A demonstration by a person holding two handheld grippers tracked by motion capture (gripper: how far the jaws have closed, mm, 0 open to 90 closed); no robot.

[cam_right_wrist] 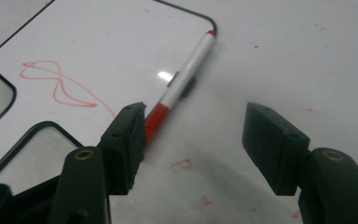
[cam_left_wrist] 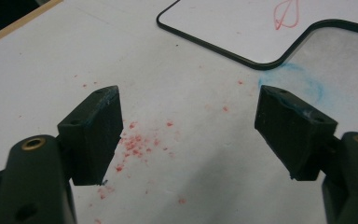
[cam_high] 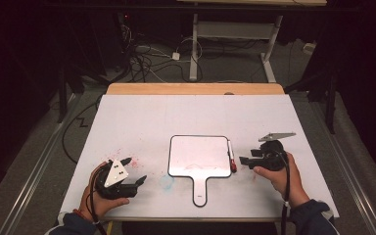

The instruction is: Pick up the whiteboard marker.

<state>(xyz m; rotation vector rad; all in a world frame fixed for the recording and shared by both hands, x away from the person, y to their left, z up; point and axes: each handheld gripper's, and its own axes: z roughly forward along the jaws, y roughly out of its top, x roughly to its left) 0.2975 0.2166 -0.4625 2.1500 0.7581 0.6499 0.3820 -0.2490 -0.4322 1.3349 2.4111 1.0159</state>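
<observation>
Centrally on the white table (cam_high: 142, 122) lies a small paddle-shaped whiteboard (cam_high: 198, 155) with a black rim, its handle pointing toward the person; nothing here is a container. On the board's surface a red scribble (cam_right_wrist: 58, 86) is drawn, showing in both gripper views. Just beside the board's right edge lies a white marker with a red cap (cam_high: 231, 157), and in the right gripper view its capped end sits close to one jaw, though I cannot tell if they touch. The right gripper (cam_high: 247, 160) rests near the marker, jaws spread apart and holding nothing. The left gripper (cam_high: 133, 171) sits well apart from the board at the table's near left, jaws likewise spread and empty. Red specks (cam_left_wrist: 137, 142) dot the table between its jaws, and a faint blue smudge (cam_left_wrist: 303, 79) lies near the board's corner.
</observation>
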